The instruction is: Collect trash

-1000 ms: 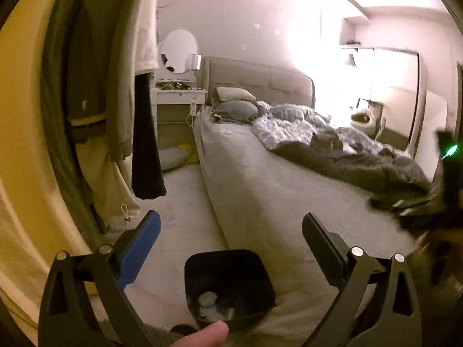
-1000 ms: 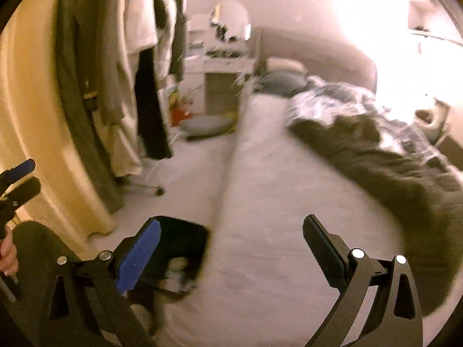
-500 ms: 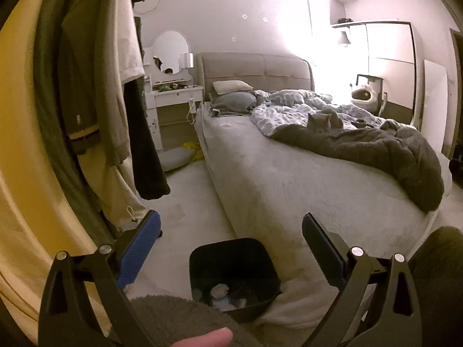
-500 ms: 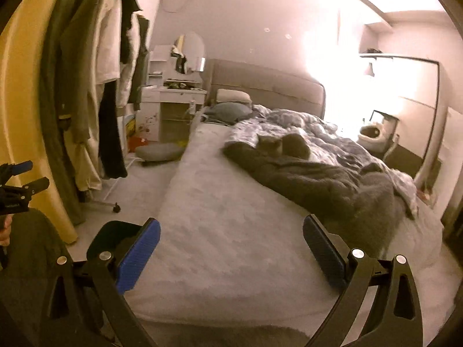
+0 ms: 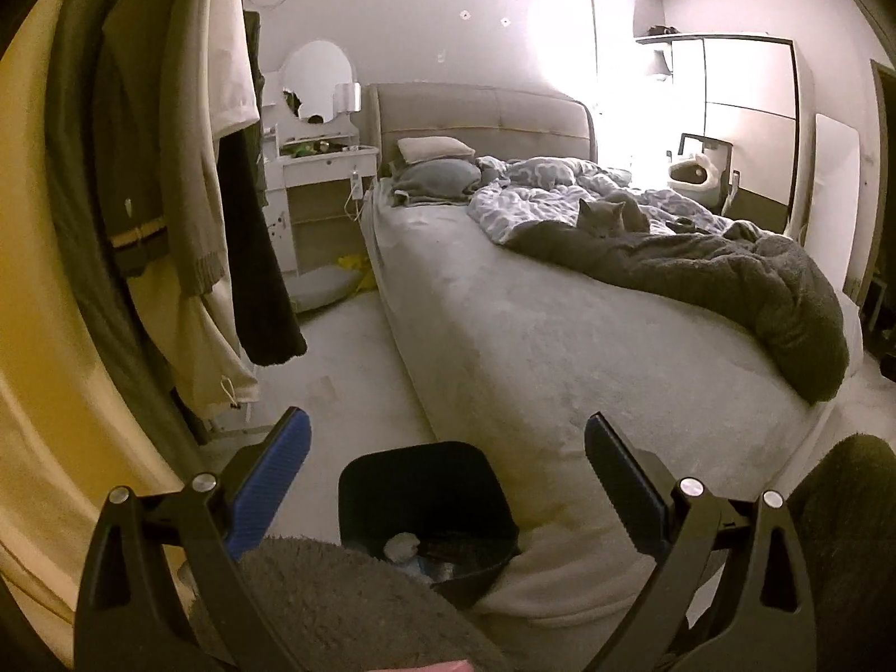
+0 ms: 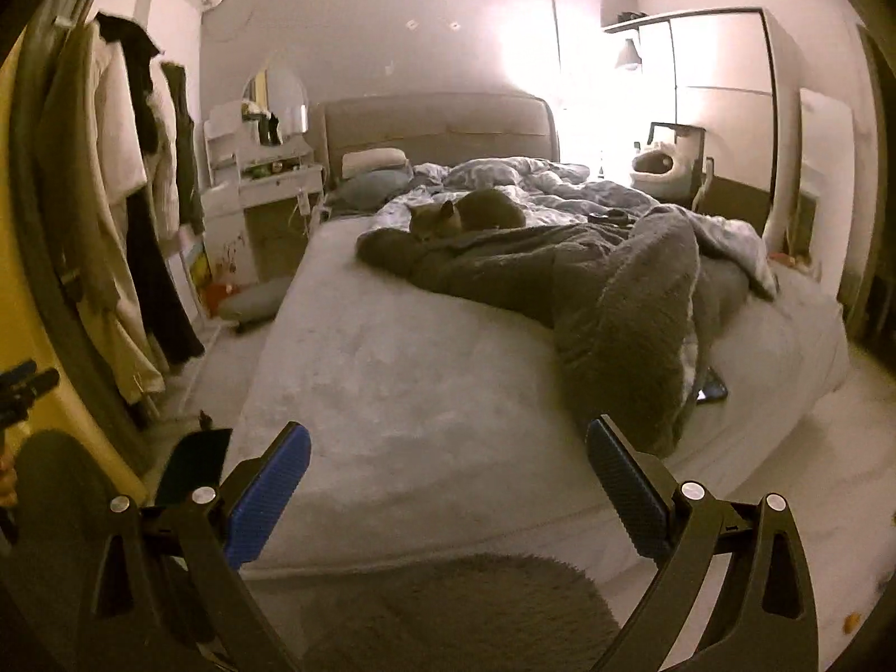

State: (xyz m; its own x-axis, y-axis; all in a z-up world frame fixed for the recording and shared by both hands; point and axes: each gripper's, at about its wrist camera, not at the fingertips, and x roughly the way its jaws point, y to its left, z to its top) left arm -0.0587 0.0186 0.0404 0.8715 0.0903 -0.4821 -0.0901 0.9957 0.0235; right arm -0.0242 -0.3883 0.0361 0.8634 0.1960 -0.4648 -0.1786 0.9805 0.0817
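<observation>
A black trash bin [image 5: 425,481] stands on the floor at the near corner of the bed, with crumpled white scraps [image 5: 400,546] inside. My left gripper [image 5: 445,448] hangs open above the bin, nothing between its fingers. In the right wrist view only a corner of the bin [image 6: 193,465] shows at the lower left. My right gripper [image 6: 448,451] is open and empty, raised over the foot of the bed [image 6: 403,392]. The left gripper's tips [image 6: 22,386] peek in at the left edge of that view.
A grey cat [image 6: 459,215] lies on the rumpled dark blanket [image 6: 616,302] on the bed. Clothes [image 5: 168,179] hang on a rack at the left. A white dresser [image 5: 322,179] with a mirror stands by the headboard. A fuzzy grey sleeve [image 5: 336,605] fills the bottom.
Both grippers have risen and pulled back from the bin. The right one swung right, from the bin and bedside floor to face the foot of the bed. The bin sits lower in the left view.
</observation>
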